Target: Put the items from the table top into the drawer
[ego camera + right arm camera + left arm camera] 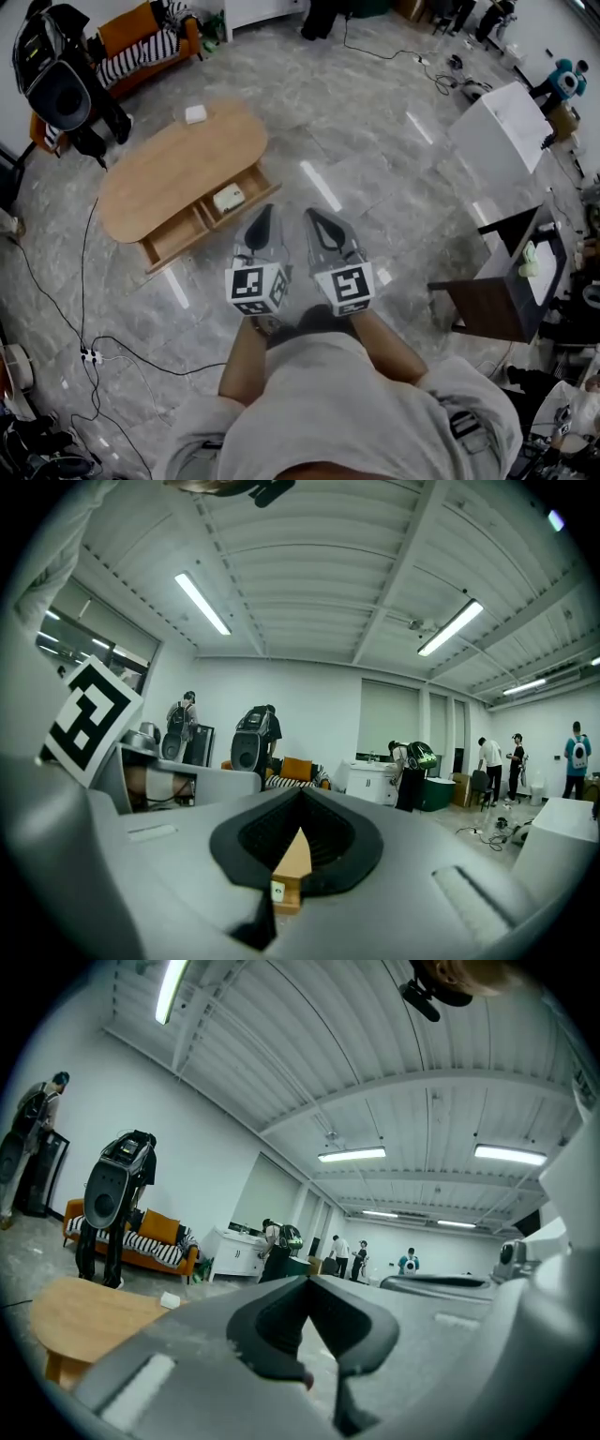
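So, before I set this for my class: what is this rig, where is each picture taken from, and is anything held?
A person holds two handheld grippers; there is no robot. One picture comes from a head camera looking down. The other two cameras ride on the left gripper and right gripper, looking along their jaws. Both are shut and empty. Ahead stands an oval wooden table with its drawer open. A small white box lies on top; a pale item lies in the drawer.
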Demonstrator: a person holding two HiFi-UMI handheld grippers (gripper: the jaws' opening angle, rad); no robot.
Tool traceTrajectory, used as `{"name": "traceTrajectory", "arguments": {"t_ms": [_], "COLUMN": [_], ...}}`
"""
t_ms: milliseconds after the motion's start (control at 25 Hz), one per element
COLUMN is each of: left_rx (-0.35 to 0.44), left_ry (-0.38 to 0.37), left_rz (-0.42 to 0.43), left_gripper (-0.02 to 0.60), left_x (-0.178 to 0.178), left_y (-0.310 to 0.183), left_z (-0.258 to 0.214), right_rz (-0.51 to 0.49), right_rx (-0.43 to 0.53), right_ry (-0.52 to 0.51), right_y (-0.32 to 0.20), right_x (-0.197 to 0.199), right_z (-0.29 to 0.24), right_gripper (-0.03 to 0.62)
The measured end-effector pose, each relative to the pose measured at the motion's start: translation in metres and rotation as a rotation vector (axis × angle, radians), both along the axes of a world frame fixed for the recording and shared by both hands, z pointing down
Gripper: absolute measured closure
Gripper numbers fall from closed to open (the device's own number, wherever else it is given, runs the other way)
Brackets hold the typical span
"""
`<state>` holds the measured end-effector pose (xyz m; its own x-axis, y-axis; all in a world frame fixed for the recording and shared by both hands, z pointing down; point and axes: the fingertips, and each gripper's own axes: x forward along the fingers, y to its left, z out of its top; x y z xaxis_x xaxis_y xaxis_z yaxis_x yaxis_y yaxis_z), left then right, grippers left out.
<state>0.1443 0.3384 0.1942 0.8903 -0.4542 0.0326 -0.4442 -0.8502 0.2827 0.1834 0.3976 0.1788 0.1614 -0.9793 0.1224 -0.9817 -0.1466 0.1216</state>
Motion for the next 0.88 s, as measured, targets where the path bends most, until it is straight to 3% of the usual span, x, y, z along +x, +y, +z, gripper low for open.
{"name": "traceTrajectory", "arguments": {"t_ms": [320, 560, 880], "left_rx": [0.01, -0.012, -0.042], "left_ry": [-0.019, -0.07, -0.141], "left_rz": [-0.083, -0.238, -0.326], "left_gripper": [0.561, 0.561, 0.561], "left_x": [0.038, 0.057, 0.073], "left_y": [-0.091, -0.172, -0.225], "left_z": [0.004, 0.006, 0.028], "right_rz": [-0.087, -0.232, -0.338], "right_rx": [0.038, 0.032, -0.005], "right_ry": [-0.008, -0.035, -0.107], "right_y": [-0.103, -0.188, -0.261], "right_x": [0.044, 0.077, 0.091], "right_z": [0.003, 0.005, 0.027], "right_gripper": [0.587, 0.586, 0.588]}}
